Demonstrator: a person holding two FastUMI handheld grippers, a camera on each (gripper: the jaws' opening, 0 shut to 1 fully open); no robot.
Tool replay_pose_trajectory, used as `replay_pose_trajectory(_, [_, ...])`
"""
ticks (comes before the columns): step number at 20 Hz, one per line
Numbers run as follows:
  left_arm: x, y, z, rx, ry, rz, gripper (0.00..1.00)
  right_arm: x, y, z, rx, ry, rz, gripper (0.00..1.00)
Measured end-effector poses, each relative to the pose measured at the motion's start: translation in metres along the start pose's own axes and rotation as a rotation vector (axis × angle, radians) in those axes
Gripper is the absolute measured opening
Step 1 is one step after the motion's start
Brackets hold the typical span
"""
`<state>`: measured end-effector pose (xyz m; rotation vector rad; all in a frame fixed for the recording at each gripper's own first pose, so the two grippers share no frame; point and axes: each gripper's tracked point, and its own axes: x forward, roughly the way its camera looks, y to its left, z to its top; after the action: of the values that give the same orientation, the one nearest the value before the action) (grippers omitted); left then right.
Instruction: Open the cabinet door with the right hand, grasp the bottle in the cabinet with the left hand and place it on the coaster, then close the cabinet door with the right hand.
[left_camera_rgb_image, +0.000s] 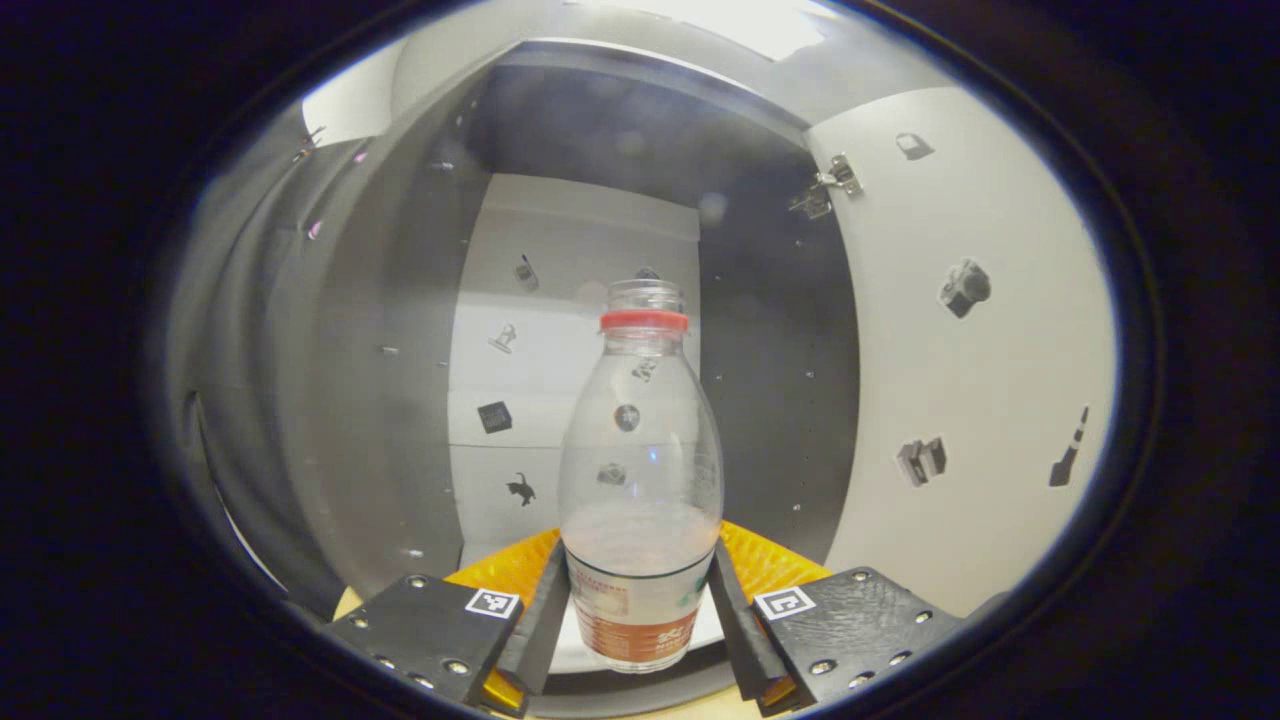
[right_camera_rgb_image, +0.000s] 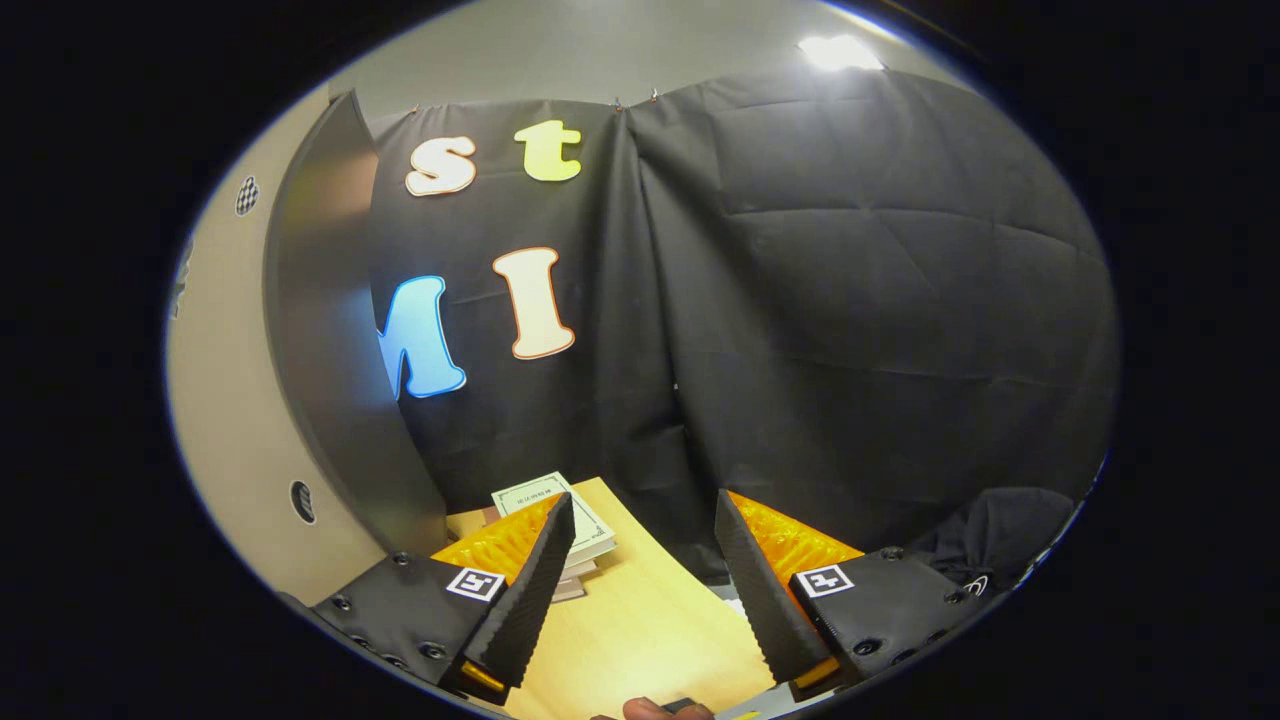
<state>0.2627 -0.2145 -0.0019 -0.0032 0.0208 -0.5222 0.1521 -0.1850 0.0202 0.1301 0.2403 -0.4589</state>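
Note:
A clear plastic bottle (left_camera_rgb_image: 640, 470) with a red neck ring, no cap and an orange label stands upright inside the open cabinet (left_camera_rgb_image: 570, 330). My left gripper (left_camera_rgb_image: 640, 610) is shut on the bottle's lower part, one finger pressing each side. The cabinet door (left_camera_rgb_image: 980, 350), pale with small stickers, is swung open to the right of the bottle. In the right gripper view my right gripper (right_camera_rgb_image: 640, 580) is open with nothing between its fingers, over the wooden table (right_camera_rgb_image: 640, 630). The cabinet door (right_camera_rgb_image: 320, 360) stands edge-on at its left.
The cabinet's dark side walls (left_camera_rgb_image: 400, 380) close in on both sides of the bottle, with a hinge (left_camera_rgb_image: 830, 185) at the upper right. A stack of books (right_camera_rgb_image: 560, 520) lies on the table by the door. A fingertip (right_camera_rgb_image: 645, 708) shows at the bottom edge.

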Motion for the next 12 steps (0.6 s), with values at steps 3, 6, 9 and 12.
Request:
replay_pose_trajectory(3, [-0.043, 0.023, -0.008, 0.000, 0.008, 0.043, 0.68, -0.010, 0.002, 0.010, -0.011, -0.031, 0.001, 0.90])
replay_pose_trajectory(6, [-0.087, 0.048, -0.028, 0.003, 0.028, 0.082, 0.68, -0.021, 0.008, 0.020, 0.012, -0.065, 0.012, 0.90])
replay_pose_trajectory(9, [-0.126, 0.073, -0.060, -0.007, 0.060, 0.126, 0.69, -0.029, 0.009, 0.020, 0.052, -0.066, -0.001, 0.90])
replay_pose_trajectory(12, [-0.168, 0.096, -0.099, -0.027, 0.096, 0.170, 0.70, -0.039, 0.017, 0.015, 0.066, -0.074, 0.013, 0.83])
